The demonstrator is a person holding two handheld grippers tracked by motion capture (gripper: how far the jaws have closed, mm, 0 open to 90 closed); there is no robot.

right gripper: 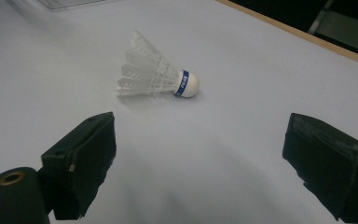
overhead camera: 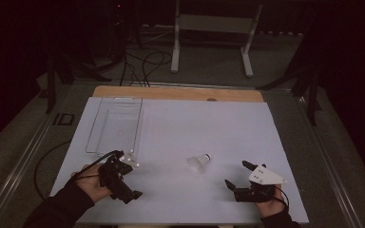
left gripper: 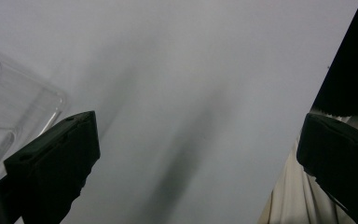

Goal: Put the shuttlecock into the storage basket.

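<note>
The right gripper (overhead camera: 237, 175) rests low over the white table sheet (overhead camera: 195, 123) at about 5 o'clock in the high view, held in the person's right hand (overhead camera: 271, 206). Its jaws stand wide apart with nothing between them; in the right gripper view (right gripper: 200, 154) both black pads flank bare sheet. A grey three-cornered plate (overhead camera: 265, 175) sits on top of the gripper body.

From the right gripper, the shuttlecock (overhead camera: 200, 162) lies at about 10 o'clock, near but apart from the jaws. In the right gripper view the shuttlecock (right gripper: 156, 74) lies on its side at 12 o'clock ahead of the jaws, white feather skirt pointing to 9 o'clock, cork nose with a blue band pointing to 3 o'clock. It touches only the sheet.

The left gripper (overhead camera: 123, 175) sits at about 7 o'clock in the high view, held in the person's left hand (overhead camera: 91, 185), with a black cable trailing from it. Its jaws are also spread wide and empty; in the left gripper view (left gripper: 198, 154) they frame bare sheet.

A clear plastic tray (overhead camera: 97, 130) lies just beyond the left gripper at 12 o'clock from it, well apart from the shuttlecock. One rounded corner of the tray (left gripper: 51, 100) appears at 9 o'clock in the left gripper view.

The sheet covers a wooden tabletop (overhead camera: 171, 92), whose bare edge runs along the far side at 12 o'clock.
</note>
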